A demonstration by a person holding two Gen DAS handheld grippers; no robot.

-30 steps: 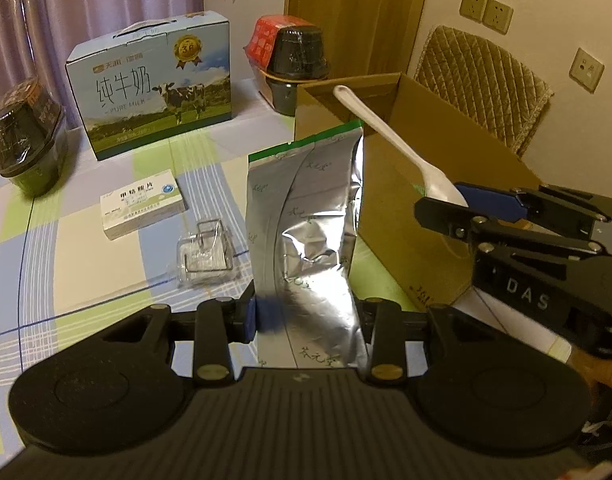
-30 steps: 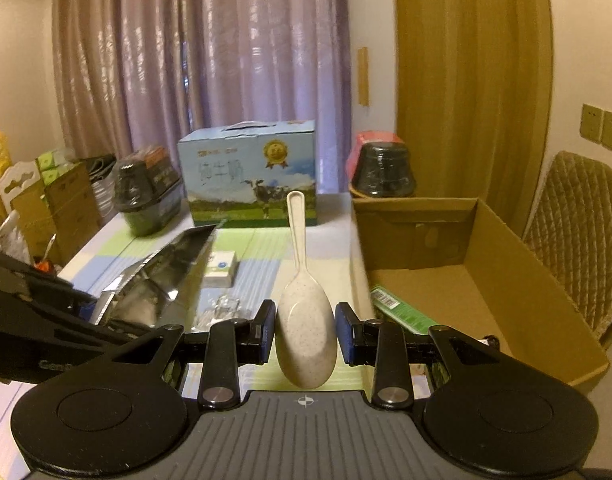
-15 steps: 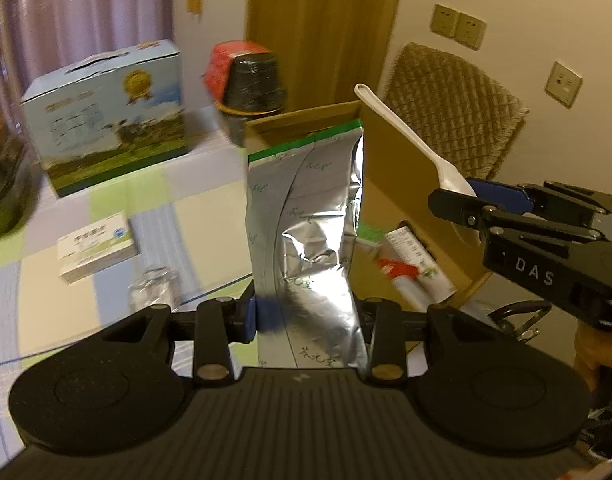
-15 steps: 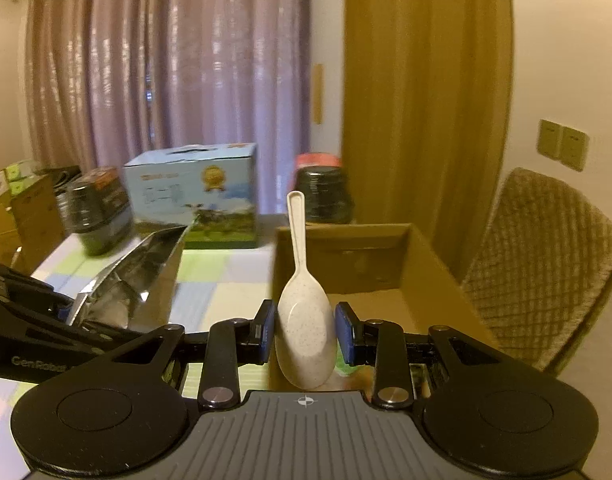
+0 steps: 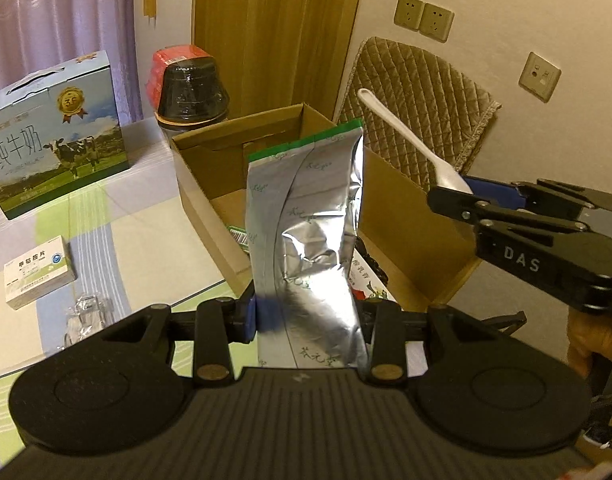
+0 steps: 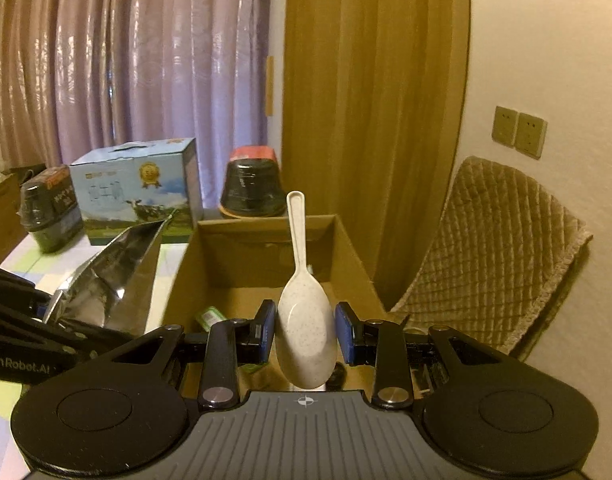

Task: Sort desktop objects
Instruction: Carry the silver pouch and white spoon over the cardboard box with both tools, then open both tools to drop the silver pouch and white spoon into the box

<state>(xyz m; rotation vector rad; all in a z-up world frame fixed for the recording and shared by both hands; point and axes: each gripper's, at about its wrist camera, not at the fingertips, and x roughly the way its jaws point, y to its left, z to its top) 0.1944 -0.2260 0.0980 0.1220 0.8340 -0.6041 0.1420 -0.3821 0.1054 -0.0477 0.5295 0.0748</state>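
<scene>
Both my jaws are clamped: my left gripper point(image 5: 308, 316) pinches a foil pouch point(image 5: 310, 236) by its lower end, my right gripper point(image 6: 305, 332) grips a speckled rice spoon point(image 6: 304, 308) by the bowl; both hover over the open cardboard box point(image 6: 242, 256); the pouch may catch the box's near wall and flop onto the table point(image 5: 146, 248); the smooth bowl could slip early.

Crinkled glossy foil pouch point(image 5: 310, 240); smooth speckled plastic spoon point(image 6: 304, 320); matt corrugated cardboard box point(image 5: 406, 216); quilted cloth chair point(image 6: 498, 248).
</scene>
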